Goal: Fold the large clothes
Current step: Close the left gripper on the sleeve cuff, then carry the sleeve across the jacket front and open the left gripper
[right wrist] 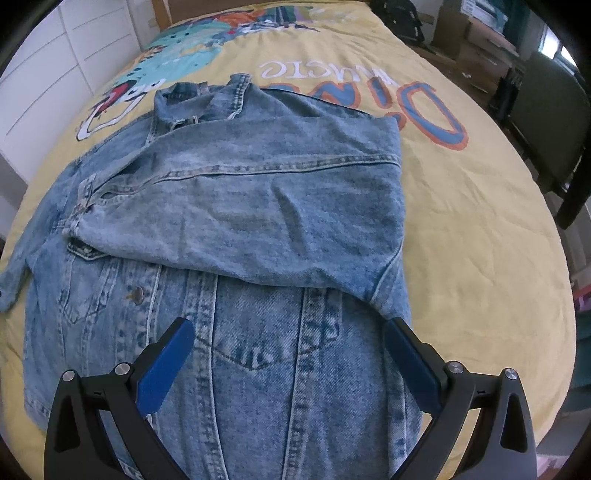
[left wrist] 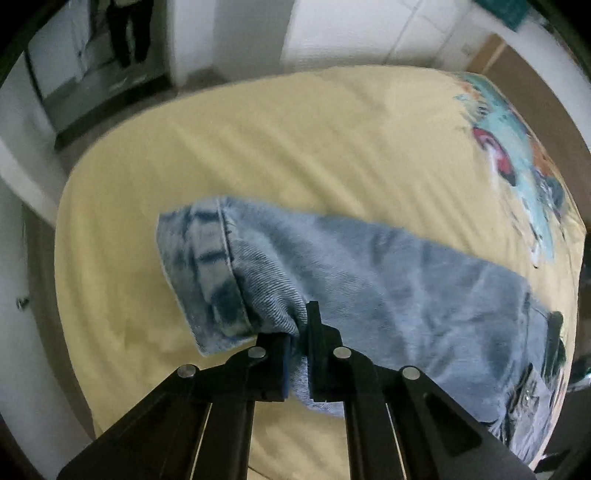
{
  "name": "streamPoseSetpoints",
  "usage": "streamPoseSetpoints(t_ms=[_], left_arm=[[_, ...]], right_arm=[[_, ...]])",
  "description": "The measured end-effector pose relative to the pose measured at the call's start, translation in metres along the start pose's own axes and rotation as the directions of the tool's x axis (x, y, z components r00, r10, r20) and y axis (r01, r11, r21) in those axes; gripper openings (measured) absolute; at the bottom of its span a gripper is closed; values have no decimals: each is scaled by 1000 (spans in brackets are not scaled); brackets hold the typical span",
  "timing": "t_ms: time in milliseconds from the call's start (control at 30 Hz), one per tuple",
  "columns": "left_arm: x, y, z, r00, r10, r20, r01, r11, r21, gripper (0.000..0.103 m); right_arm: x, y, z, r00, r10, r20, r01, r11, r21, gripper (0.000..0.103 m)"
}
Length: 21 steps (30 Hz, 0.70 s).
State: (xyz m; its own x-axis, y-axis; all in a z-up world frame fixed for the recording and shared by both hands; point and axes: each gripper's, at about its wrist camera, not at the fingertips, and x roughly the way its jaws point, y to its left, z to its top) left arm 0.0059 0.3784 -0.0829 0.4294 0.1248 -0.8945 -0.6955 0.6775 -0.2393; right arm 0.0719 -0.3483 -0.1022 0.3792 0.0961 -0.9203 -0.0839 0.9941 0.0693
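A light-blue denim jacket (right wrist: 236, 206) lies spread on a yellow printed bedsheet (right wrist: 480, 229), one side folded across its front. In the left wrist view its sleeve (left wrist: 332, 266) stretches over the sheet, cuff end (left wrist: 199, 266) raised at the left. My left gripper (left wrist: 299, 354) is shut on the sleeve just behind the cuff, denim bunched between its pads. My right gripper (right wrist: 291, 354) stands open above the jacket's lower front, blue pads (right wrist: 166, 365) wide apart over the chest pocket, nothing between them.
White drawers (right wrist: 55, 74) stand left of the bed. A dark chair (right wrist: 546, 110) and cardboard boxes (right wrist: 476, 33) are at the right. A black-framed mirror (left wrist: 92, 74) leans on the wall beyond the bed's far edge in the left wrist view.
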Motion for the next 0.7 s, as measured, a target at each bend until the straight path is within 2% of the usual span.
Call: streamPoseSetpoints(t_ms=[100, 167, 233, 333, 533, 700], left_arm=[[-19, -26, 0, 998, -56, 41, 55, 998, 36, 4], [-26, -55, -3, 996, -73, 50, 67, 991, 114, 4], [-28, -87, -4, 995, -78, 54, 66, 977, 202, 4], [-17, -131, 0, 992, -121, 28, 109, 955, 277, 4], [-7, -229, -32, 980, -194, -40, 191, 873, 448, 4], [-13, -309, -66, 958, -271, -93, 276, 790, 548, 4]], right_arm=[[0, -1, 1, 1000, 0, 2, 0, 1000, 4, 102], [0, -2, 1, 1000, -3, 3, 3, 1000, 3, 102], [-1, -4, 1, 1000, -7, 6, 7, 1000, 7, 102], [-3, -9, 1, 1000, -3, 12, 3, 1000, 24, 102], [-2, -16, -1, 1000, -6, 12, 6, 999, 35, 102], [-5, -23, -1, 1000, -7, 21, 6, 999, 54, 102]])
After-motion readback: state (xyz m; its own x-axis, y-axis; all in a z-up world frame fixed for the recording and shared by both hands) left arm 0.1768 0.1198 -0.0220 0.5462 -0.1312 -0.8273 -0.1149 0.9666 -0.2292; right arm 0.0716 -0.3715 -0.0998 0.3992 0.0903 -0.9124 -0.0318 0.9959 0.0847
